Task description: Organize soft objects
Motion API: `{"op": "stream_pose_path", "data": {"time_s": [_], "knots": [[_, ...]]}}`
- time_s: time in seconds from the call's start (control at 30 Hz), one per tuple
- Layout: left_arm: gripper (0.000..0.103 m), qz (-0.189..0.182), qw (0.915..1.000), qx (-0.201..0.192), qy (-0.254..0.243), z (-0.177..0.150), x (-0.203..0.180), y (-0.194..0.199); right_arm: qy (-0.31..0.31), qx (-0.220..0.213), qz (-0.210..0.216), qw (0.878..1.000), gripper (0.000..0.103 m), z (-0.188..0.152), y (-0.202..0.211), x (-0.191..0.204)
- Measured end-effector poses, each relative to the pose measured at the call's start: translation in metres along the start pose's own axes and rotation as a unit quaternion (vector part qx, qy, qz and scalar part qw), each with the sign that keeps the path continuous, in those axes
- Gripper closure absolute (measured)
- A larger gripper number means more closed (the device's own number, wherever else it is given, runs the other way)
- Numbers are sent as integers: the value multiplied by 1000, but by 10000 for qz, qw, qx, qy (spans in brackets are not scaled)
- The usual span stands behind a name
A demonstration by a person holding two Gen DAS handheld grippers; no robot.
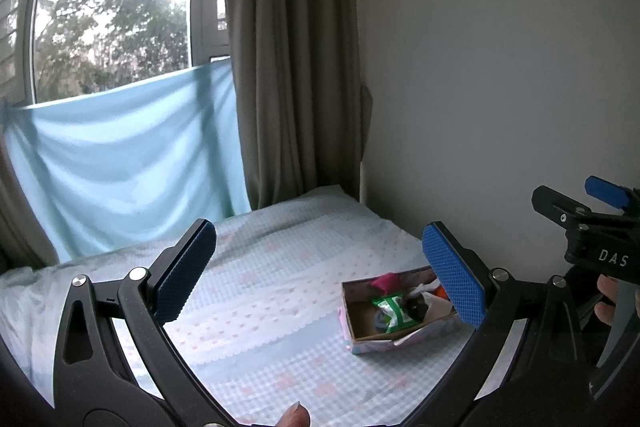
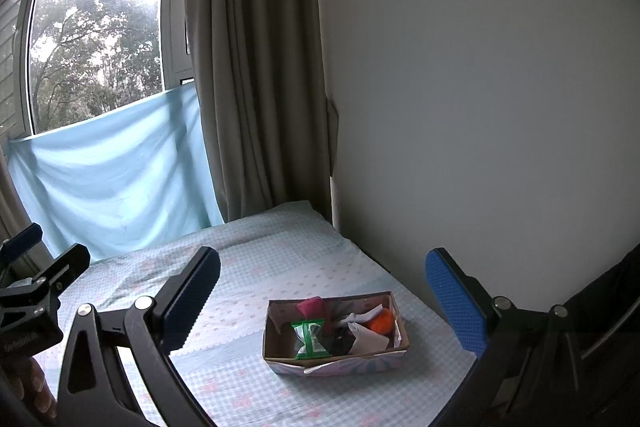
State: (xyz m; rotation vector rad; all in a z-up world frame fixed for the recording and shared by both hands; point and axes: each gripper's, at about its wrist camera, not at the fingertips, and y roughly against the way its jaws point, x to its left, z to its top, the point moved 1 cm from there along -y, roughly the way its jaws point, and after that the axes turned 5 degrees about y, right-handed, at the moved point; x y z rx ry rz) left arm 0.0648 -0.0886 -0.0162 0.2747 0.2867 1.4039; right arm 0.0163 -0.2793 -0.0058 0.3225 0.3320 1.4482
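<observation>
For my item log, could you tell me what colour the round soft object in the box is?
Orange ball, clearest in the right wrist view.

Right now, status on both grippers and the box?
Left gripper open, empty. Right gripper open, empty. Box on bed, holding green packet, orange ball. Nothing blocking.
</observation>
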Motion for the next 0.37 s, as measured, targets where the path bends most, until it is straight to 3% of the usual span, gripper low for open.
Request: {"op": "stream_pose_path", "data": {"time_s": [0.37], "knots": [[0, 85, 9999, 97, 84, -8, 5, -11, 13, 137, 37, 9999, 1, -4, -9, 0]]}}
